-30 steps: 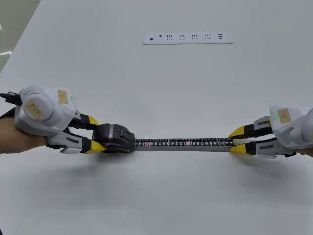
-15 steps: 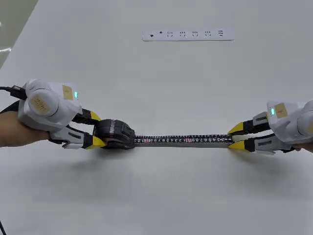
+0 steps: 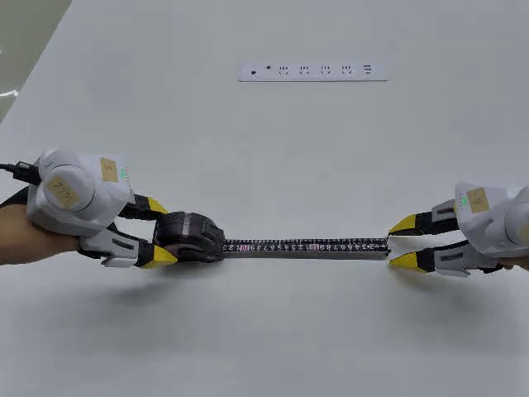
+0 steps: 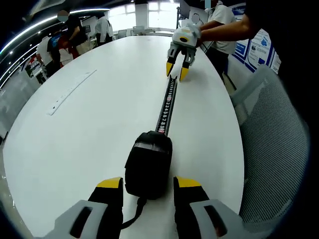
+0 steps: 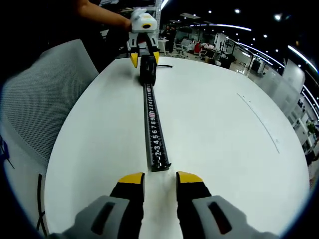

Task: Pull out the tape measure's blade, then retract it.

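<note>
A black tape measure case [image 3: 190, 236] rests on the white table [image 3: 273, 157], and my left gripper [image 3: 161, 230] is shut on its sides. In the left gripper view the case [image 4: 148, 165] sits between the yellow fingertips [image 4: 110, 183]. The black blade [image 3: 306, 246] stretches flat to the right and ends in its hook [image 3: 386, 246]. My right gripper [image 3: 403, 243] stands open just past that hook, one yellow tip above and one below, touching nothing. In the right gripper view the blade's end [image 5: 160, 166] lies just ahead of the open right gripper [image 5: 160, 178].
A white power strip [image 3: 312, 72] lies at the far side of the table. A grey mesh chair [image 4: 274, 129] stands by the table's near edge, and people stand in the room beyond.
My right gripper's jaws have spread and let go of the blade's end. The blade still lies pulled out, and the left gripper keeps its hold on the case.
</note>
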Demonstrator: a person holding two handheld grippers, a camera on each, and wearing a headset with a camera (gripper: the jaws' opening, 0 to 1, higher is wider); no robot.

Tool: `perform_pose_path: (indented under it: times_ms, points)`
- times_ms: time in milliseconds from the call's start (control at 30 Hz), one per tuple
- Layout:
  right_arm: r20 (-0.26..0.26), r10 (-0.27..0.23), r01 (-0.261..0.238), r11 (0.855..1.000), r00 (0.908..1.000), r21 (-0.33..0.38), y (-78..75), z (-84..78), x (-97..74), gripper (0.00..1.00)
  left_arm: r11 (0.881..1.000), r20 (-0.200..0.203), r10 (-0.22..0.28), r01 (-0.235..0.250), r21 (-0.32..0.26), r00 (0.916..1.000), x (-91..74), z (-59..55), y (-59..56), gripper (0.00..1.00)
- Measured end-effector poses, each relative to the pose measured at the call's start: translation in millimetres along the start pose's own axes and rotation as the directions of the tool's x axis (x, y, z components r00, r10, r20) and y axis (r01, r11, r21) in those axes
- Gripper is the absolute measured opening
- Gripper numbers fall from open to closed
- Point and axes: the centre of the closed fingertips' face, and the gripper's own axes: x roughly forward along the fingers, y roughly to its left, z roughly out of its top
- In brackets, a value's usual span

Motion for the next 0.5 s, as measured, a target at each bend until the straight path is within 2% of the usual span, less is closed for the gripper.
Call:
perform_pose_path:
  times_ms: [333,500]
  points:
    - [0.006,-0.043,0.043,0.998,0.9991,0.046,5.3,-0.6,-11.9,0.34,0.993,0.051,0.057,-0.052,-0.106,0.9970,-9.3,-8.2,-7.3,0.50]
    - [0.013,-0.064,0.063,0.994,0.9979,0.085,10.7,-1.8,-16.8,0.40,0.980,0.093,0.097,-0.079,-0.181,0.9909,-14.4,-10.6,-13.8,0.55]
